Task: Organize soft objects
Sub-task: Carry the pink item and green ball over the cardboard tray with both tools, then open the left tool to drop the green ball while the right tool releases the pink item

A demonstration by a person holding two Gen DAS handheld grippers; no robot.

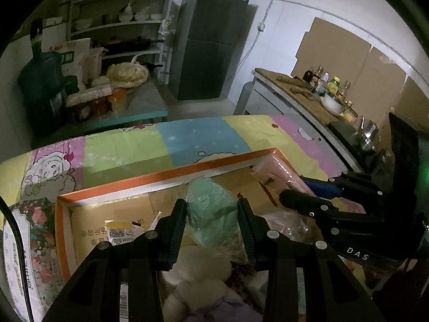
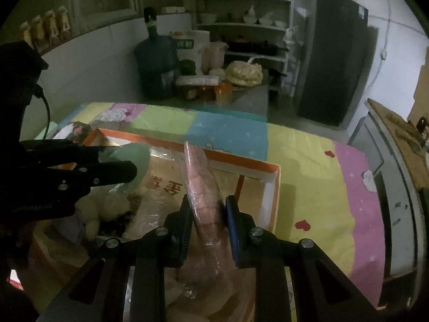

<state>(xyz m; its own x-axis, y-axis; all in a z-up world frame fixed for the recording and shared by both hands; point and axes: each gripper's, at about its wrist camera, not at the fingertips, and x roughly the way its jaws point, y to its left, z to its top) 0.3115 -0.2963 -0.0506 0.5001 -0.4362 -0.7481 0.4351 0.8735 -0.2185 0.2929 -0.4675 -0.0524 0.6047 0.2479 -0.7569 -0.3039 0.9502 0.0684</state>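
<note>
An orange-rimmed cardboard box (image 1: 161, 174) lies on the colourful sheet; it also shows in the right wrist view (image 2: 241, 161). My left gripper (image 1: 211, 206) is shut on a green soft bundle in clear plastic (image 1: 209, 209) and holds it over the box; that bundle also shows in the right wrist view (image 2: 131, 153). My right gripper (image 2: 207, 209) is shut on a pink soft item wrapped in plastic (image 2: 201, 177), held upright over the box's right part; it also shows in the left wrist view (image 1: 276, 171). A white plush toy (image 1: 198, 276) lies in the box below the left gripper.
A floral packaged item (image 1: 29, 230) lies left of the box. Beyond the bed stand a low table with jars (image 1: 107, 102), shelves (image 1: 120, 21) and a dark fridge (image 1: 209, 40). A counter with bottles (image 1: 321, 86) runs along the right.
</note>
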